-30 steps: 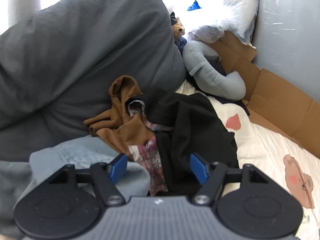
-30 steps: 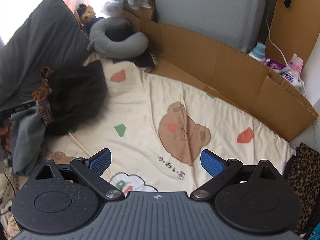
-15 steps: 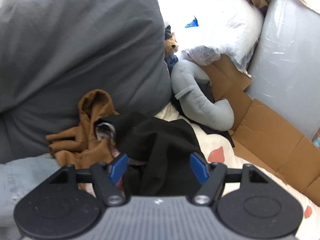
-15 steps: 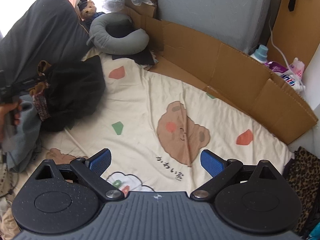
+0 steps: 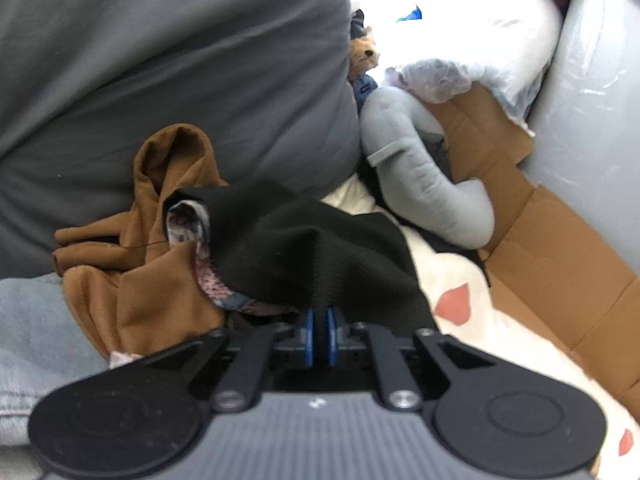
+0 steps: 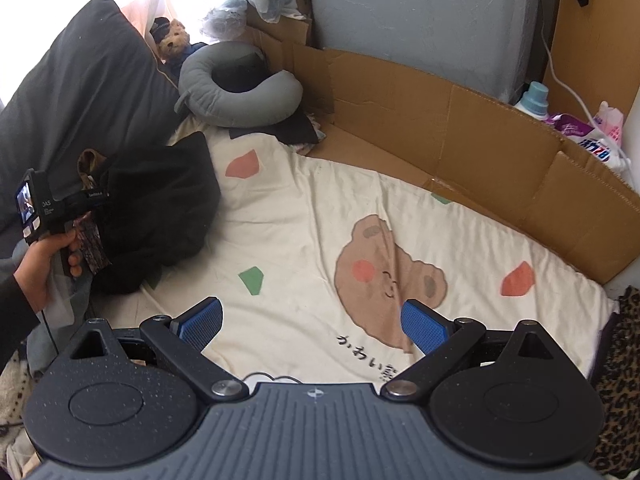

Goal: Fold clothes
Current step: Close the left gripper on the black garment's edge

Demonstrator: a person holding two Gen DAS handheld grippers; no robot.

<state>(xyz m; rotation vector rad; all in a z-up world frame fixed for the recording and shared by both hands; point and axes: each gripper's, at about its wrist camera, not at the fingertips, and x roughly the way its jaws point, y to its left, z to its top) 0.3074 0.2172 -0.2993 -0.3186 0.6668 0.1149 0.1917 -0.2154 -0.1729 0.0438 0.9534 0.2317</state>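
Note:
A black garment [image 5: 312, 252] lies on a heap of clothes with a brown garment [image 5: 156, 256] and a floral one [image 5: 188, 228] beneath it. My left gripper [image 5: 319, 320] is shut on the near edge of the black garment. In the right wrist view the black garment [image 6: 160, 208] sits at the left of a cream bear-print blanket [image 6: 320, 216], with the left gripper [image 6: 86, 200] at it, held by a hand. My right gripper [image 6: 312, 324] is open and empty above the blanket's near part.
A big dark grey pillow [image 5: 172, 60] stands behind the heap. A grey neck pillow [image 6: 236, 96] and a teddy bear [image 6: 172, 42] lie at the back. Cardboard [image 6: 460, 132] lines the right side, with bottles [image 6: 532, 98] behind it. Pale blue denim [image 5: 36, 340] lies at left.
My left gripper has moved in on the heap and shut on the black garment's edge. The right gripper has stayed open and barely moved.

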